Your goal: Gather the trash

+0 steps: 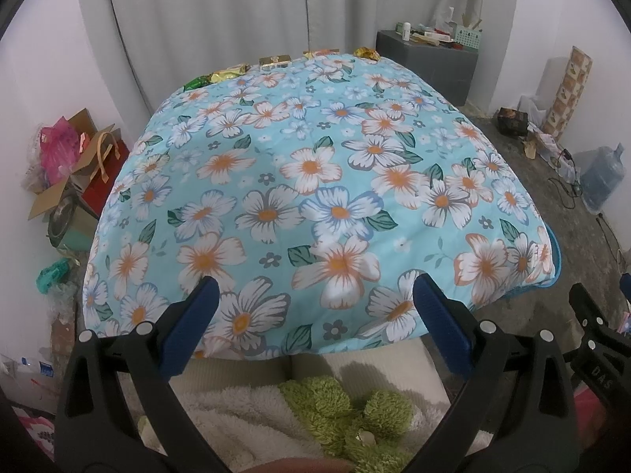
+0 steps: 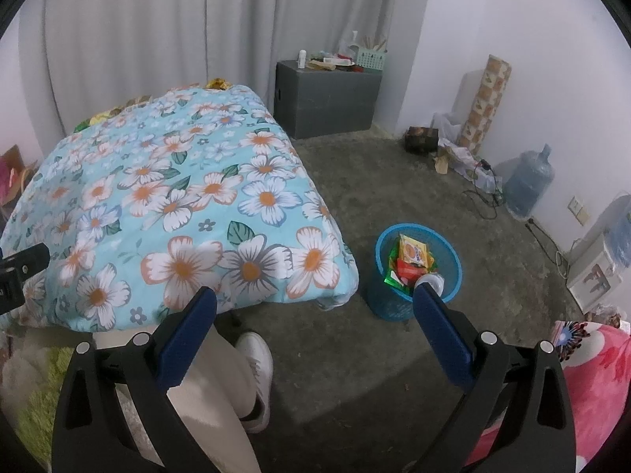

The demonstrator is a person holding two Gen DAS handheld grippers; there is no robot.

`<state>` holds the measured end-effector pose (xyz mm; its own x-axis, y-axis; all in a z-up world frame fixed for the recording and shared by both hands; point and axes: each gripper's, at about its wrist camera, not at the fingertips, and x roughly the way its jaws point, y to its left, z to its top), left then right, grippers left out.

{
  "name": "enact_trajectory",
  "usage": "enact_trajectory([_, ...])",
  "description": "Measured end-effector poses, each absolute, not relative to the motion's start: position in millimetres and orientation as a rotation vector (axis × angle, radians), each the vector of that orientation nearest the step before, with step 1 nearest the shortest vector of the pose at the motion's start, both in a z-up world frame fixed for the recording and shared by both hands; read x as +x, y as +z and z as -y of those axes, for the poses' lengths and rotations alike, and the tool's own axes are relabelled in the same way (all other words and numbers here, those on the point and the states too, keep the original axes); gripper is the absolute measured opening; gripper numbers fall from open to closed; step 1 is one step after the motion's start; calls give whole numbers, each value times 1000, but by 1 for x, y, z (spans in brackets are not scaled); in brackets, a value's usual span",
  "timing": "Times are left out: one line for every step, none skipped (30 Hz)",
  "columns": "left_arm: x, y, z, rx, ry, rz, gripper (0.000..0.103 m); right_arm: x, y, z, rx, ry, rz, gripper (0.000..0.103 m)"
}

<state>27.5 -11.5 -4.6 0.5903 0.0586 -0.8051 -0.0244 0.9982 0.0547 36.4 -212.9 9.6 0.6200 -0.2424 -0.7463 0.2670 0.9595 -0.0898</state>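
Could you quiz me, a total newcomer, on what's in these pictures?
1. True or false: the blue bin on the floor already holds wrappers.
2. Where do the wrappers not yet collected lie? A) far edge of the floral cloth B) on the grey box C) on the floor
3. Fill in: both the left tool and the right tool are ____ and hold nothing.

Key: 1 true; 2 A; 3 open.

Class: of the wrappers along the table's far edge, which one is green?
The green wrapper at the far-left end of the row; the others beside it are gold or yellow.
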Motion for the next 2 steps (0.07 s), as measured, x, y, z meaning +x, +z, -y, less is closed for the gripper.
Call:
enact_trajectory([27,-5,11,39,47,-938,94,37,9,212,31,-293,-855,97])
enact_trajectory([27,-5,10,38,46,-939,94,37,9,212,31,-292,-856,97])
